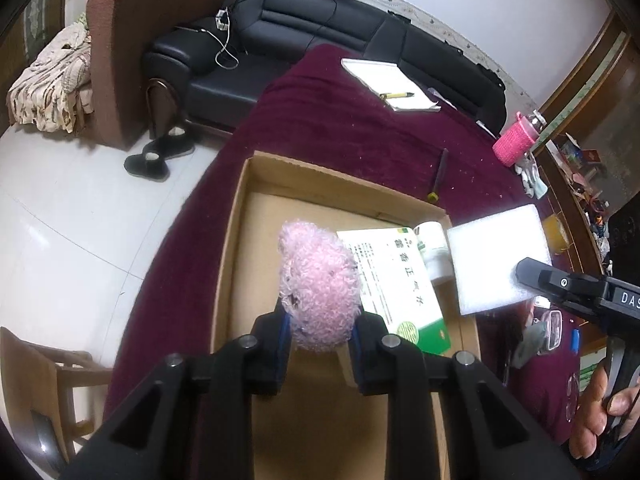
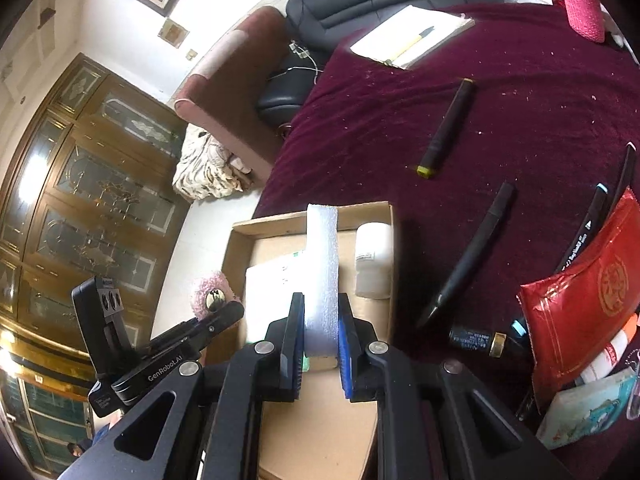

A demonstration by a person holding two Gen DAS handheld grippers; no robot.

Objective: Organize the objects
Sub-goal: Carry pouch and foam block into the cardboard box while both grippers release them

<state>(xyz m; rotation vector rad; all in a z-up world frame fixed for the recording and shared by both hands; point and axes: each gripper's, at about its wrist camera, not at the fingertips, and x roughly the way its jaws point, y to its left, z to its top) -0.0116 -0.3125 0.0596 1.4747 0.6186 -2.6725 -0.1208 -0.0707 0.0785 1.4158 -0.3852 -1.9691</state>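
Your bench [image 1: 360, 132], draped in a maroon cloth, fills most of both views, and the open cardboard box [image 1: 240, 216] sits on it directly ahead of both tools. In the left wrist view the box spreads from 12 o'clock down under the fingers, with a green-and-white medicine carton [image 1: 394, 280] lying flat inside at about 1 o'clock from your left tool [image 1: 320, 350]. A white bottle [image 1: 434, 248] lies beyond the carton against the box's right wall.

Your left tool is clamped on a pink fluffy item [image 1: 318, 284], which stands up between the fingers and reaches toward 12 o'clock, held above the box floor near the left wall. I cannot tell whether it touches the carton beside it.

Your right tool [image 2: 321, 356] is closed on a white foam block [image 2: 322, 276], gripped on its two broad faces so its narrow edge faces the camera. The block extends to 12 o'clock over the box, between the carton at 11 o'clock and the white bottle [image 2: 374, 260] at 1 o'clock. From the left wrist view the same block [image 1: 496, 258] shows at 3 o'clock, overhanging the box's right wall.

Outside the box, on the cloth, a notepad [image 2: 412, 36] with a yellow pen on it lies at the far edge, a dark marker with a yellow end [image 2: 448, 128] lies at 1 o'clock in the right wrist view, a black pen [image 2: 468, 256] at 2 o'clock, and a red packet [image 2: 588, 292] at 3 o'clock.
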